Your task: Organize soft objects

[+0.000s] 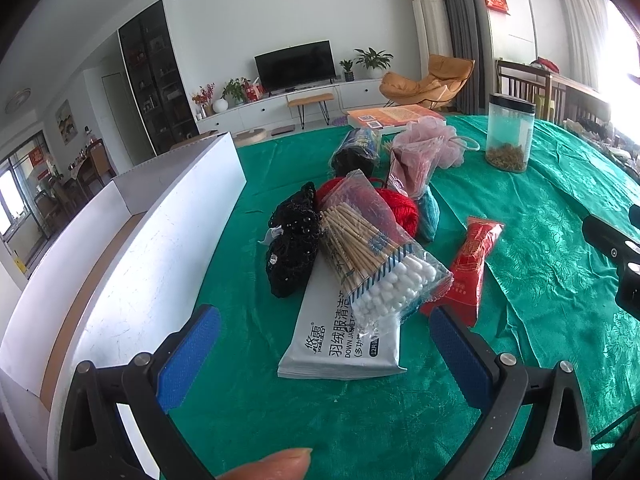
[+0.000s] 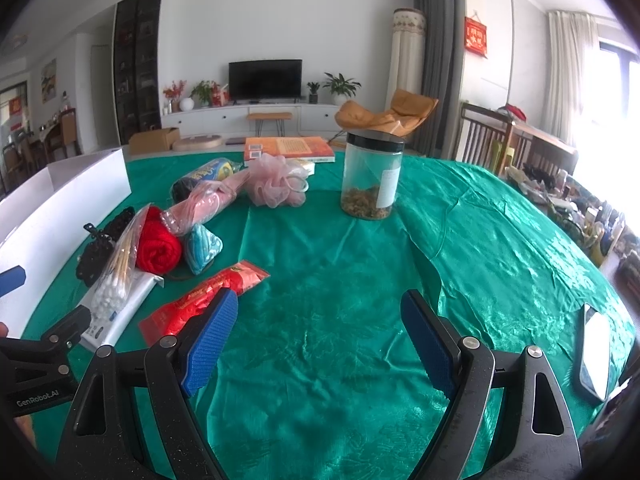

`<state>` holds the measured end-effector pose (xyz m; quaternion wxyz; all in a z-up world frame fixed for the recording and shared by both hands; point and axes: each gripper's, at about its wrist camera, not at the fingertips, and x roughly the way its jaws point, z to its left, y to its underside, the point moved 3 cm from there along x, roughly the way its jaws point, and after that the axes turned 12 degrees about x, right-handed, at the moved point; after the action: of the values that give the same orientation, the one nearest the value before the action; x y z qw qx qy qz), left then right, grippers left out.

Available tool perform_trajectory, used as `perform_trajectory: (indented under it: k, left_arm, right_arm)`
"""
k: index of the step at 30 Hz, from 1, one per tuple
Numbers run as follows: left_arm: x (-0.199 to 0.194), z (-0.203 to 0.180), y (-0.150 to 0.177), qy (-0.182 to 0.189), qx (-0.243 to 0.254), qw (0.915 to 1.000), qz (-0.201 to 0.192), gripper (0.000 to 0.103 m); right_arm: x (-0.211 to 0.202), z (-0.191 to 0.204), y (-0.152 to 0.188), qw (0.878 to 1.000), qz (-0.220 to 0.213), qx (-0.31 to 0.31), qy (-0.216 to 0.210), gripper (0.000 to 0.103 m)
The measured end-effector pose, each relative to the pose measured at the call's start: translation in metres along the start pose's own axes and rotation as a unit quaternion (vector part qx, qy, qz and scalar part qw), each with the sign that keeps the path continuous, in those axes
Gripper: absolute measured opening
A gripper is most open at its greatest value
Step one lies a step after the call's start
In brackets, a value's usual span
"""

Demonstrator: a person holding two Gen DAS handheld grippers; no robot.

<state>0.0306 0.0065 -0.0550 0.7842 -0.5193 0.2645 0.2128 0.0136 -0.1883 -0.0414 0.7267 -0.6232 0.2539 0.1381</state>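
Note:
A pile of soft goods lies on the green cloth. It holds a white wipes pack [image 1: 340,340], a cotton swab bag [image 1: 376,256] on top of it, a black beaded pouch [image 1: 292,240], red yarn [image 2: 158,246], a teal yarn ball [image 2: 202,248], a pink bagged item [image 2: 204,202], a pink bath puff [image 2: 274,186] and a red packet [image 1: 472,268]. My left gripper [image 1: 324,336] is open, its blue pads either side of the wipes pack's near end. My right gripper [image 2: 318,334] is open over bare cloth, right of the red packet [image 2: 204,300].
A white open box [image 1: 132,248] stands along the left of the pile. A clear jar with a black lid [image 2: 372,176] and a book [image 2: 290,148] sit farther back. A phone [image 2: 596,354] lies near the table's right edge. A fingertip [image 1: 276,464] shows at the bottom.

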Motion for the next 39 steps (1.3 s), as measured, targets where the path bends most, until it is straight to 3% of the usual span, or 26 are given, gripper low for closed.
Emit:
perform_trajectory:
  k: [16,20,23,31,36,39]
  left_arm:
    - [0.02,-0.001,0.012,0.008,0.009,0.9985,0.053,0.103]
    - [0.035,-0.002,0.019,0.041,0.008,0.9954,0.086,0.103]
    - [0.048,0.0,0.027,0.073,0.0,0.9914,0.108,0.103]
    - [0.067,0.002,0.034,0.133,-0.006,0.9856,0.104,0.103]
    - [0.076,0.001,0.023,0.144,0.002,0.9845,0.101,0.103]
    - [0.079,0.011,0.023,0.128,-0.019,0.9862,0.103,0.103]
  right_arm:
    - [0.002,0.001,0.007,1.0,0.008,-0.001,0.001,0.086]
    - [0.004,0.001,0.008,1.0,0.016,-0.002,-0.003,0.086]
    - [0.012,0.006,0.016,0.998,0.049,0.001,-0.039,0.086]
    - [0.025,0.021,0.026,0.992,0.1,-0.017,-0.077,0.086]
    - [0.045,0.052,0.039,0.975,0.167,-0.054,-0.139,0.086]
    - [0.068,0.07,0.038,0.966,0.195,-0.075,-0.153,0.086]
